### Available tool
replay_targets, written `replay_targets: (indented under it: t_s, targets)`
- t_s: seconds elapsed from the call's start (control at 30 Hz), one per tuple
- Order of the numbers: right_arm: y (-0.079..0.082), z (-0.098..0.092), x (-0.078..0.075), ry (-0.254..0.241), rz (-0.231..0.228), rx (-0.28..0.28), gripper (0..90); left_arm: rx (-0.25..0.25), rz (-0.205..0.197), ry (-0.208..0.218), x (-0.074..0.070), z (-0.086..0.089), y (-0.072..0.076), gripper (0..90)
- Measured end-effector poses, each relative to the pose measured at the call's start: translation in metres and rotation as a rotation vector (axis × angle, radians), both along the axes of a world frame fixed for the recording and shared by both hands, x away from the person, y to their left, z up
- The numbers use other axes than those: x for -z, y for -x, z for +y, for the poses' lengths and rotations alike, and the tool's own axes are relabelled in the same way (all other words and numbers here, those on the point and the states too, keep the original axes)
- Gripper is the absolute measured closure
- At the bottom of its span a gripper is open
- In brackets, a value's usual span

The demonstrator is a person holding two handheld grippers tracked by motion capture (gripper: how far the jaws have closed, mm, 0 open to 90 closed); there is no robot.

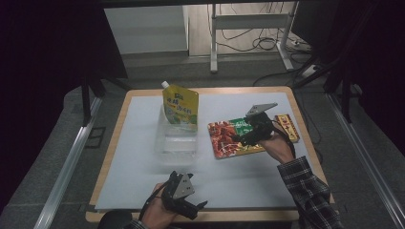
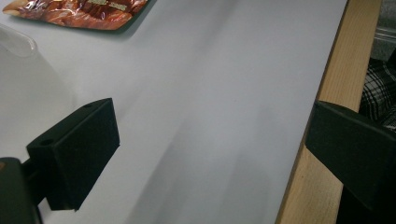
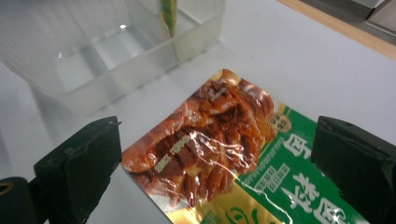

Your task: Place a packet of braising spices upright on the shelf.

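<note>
The right gripper (image 3: 215, 154) hangs just above the flat snack packet (image 3: 233, 154), its two black jaws spread wide with one on either side of the packet's near end. Nothing is clamped between them, and whether the jaw tips touch the foil cannot be told. In the high view the same gripper (image 1: 239, 139) sits over the packet (image 1: 224, 140), which lies flat on the white sheet (image 1: 143, 157) to the right of the clear plastic tub (image 1: 175, 136).

The left gripper (image 2: 210, 154) is also wide open and empty, poised over bare white sheet near the table's wooden front edge (image 2: 322, 116). In the high view it (image 1: 200, 205) rests low at the table's near edge in the person's left hand (image 1: 155, 214).

The packet is glossy, crinkled foil, printed red-brown at one end and green with pale lettering at the other; its lower part is cut off in the right gripper view, and the lettering is too small to read from above. The tub is a translucent, straight-walled rectangle. A yellow spouted pouch (image 1: 180, 107) stands upright in its far end, showing only as a thin edge in the right gripper view. A slim red and yellow bar (image 1: 287, 127) lies beyond the packet, partly hidden behind the right gripper.
</note>
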State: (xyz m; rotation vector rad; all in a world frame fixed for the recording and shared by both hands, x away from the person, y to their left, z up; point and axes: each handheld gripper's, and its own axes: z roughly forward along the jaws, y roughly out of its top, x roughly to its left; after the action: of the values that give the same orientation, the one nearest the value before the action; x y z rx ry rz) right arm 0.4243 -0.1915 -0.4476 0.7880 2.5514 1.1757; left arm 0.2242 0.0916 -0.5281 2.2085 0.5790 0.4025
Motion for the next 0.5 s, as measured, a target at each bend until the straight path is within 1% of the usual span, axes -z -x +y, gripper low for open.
replay_targets:
  t_s: [0.1,0.2,0.3,0.4,0.5]
  targets:
    - [0.001,-0.005,0.004,0.015,0.007,0.012,1.7,0.000,-0.001,0.000,0.000,0.000,0.000,3.0]
    - [0.002,-0.010,0.006,-0.001,0.010,0.013,1.7,-0.001,-0.001,0.004,0.000,0.000,0.000,3.0]
    - [0.004,-0.014,0.007,-0.002,0.015,0.025,1.7,0.002,-0.003,0.008,-0.001,0.001,0.000,3.0]
    - [0.004,-0.020,0.009,-0.016,0.023,0.044,1.7,0.000,-0.004,0.013,-0.001,0.002,0.000,3.0]
    - [0.003,-0.027,0.010,-0.024,0.039,0.078,1.7,0.000,-0.003,0.012,-0.001,0.002,0.000,3.0]
